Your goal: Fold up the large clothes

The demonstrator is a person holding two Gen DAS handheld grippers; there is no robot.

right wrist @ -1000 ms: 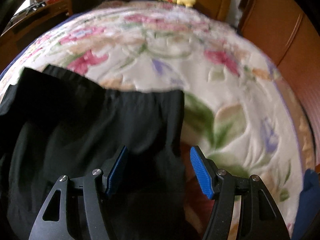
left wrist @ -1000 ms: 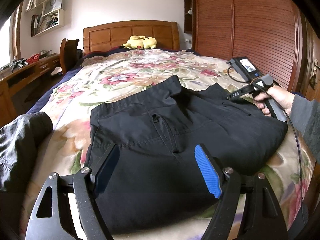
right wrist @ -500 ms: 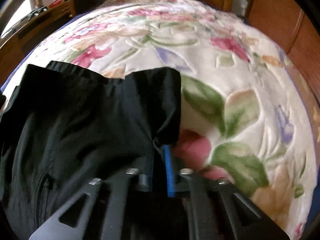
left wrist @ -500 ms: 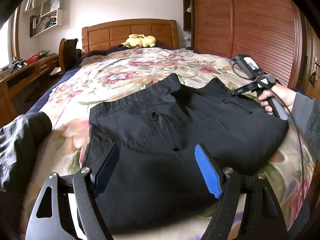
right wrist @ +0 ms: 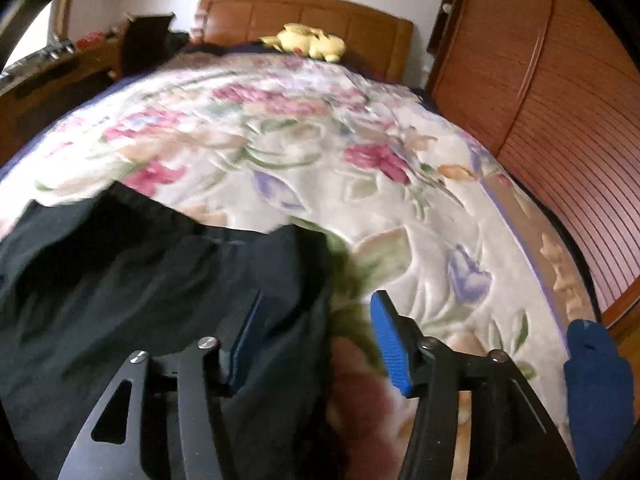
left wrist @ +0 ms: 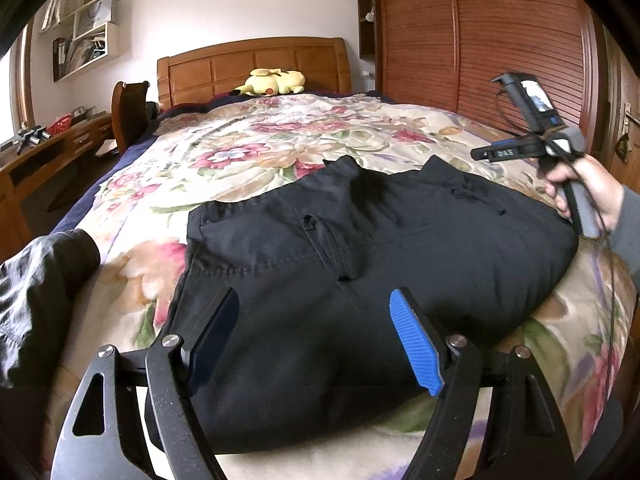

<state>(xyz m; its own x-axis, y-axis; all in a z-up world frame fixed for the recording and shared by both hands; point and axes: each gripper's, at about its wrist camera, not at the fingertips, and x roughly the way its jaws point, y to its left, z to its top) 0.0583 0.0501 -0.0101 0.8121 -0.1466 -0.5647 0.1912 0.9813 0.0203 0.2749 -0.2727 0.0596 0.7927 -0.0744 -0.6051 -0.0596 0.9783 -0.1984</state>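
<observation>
Folded black trousers [left wrist: 360, 248] on floral bedspread [left wrist: 256, 152], right hand-held gripper [right wrist: 316, 336] just opening, empty

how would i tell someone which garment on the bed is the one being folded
Start at the floral bedspread below the wooden headboard. The black trousers lie folded flat mid-bed. Unlike the crumpled dark garment at the left edge, they show a stitched seam and pocket slit.
</observation>
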